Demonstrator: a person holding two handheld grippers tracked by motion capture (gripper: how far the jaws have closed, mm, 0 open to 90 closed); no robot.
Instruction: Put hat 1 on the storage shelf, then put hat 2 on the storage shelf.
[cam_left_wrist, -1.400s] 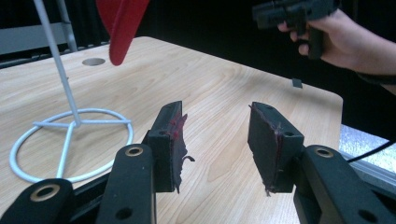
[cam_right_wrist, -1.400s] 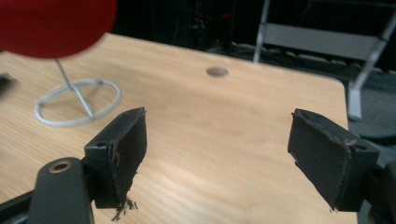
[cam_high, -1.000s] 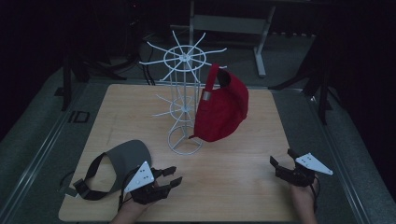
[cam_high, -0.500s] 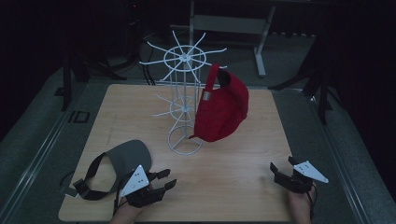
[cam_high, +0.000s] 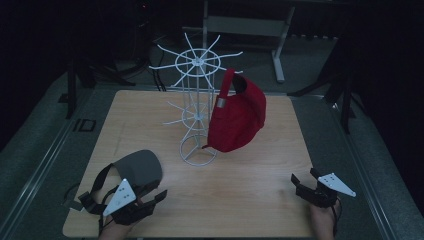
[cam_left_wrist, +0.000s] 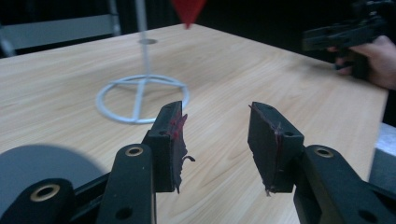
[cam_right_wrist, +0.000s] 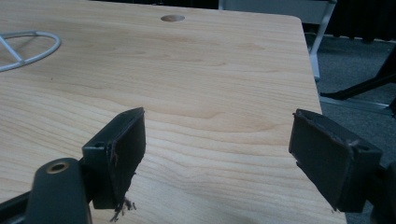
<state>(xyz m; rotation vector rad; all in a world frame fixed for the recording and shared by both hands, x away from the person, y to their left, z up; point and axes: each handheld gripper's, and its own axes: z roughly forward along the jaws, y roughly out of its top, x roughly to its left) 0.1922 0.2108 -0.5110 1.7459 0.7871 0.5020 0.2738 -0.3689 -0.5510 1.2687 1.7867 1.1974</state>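
A red cap (cam_high: 237, 117) hangs on a white wire rack (cam_high: 196, 95) at the table's middle; its lowest tip (cam_left_wrist: 187, 11) shows in the left gripper view above the rack's ring base (cam_left_wrist: 142, 98). A grey cap (cam_high: 139, 167) with black straps lies at the front left, and its crown (cam_left_wrist: 42, 168) sits just left of my left jaw. My left gripper (cam_high: 156, 194) is low beside that cap, open and empty (cam_left_wrist: 217, 135). My right gripper (cam_high: 304, 176) is at the front right, wide open (cam_right_wrist: 219, 140) over bare wood.
The wooden table (cam_high: 260, 200) has a small round hole (cam_right_wrist: 172, 18) near its far right corner. Its right edge (cam_right_wrist: 310, 70) drops to grey carpet with dark stand legs. A metal frame (cam_high: 245, 25) stands behind the table.
My left gripper has drawn back and to the left along the grey cap. My right gripper has slipped slightly back toward the front edge. Both stay open and empty.
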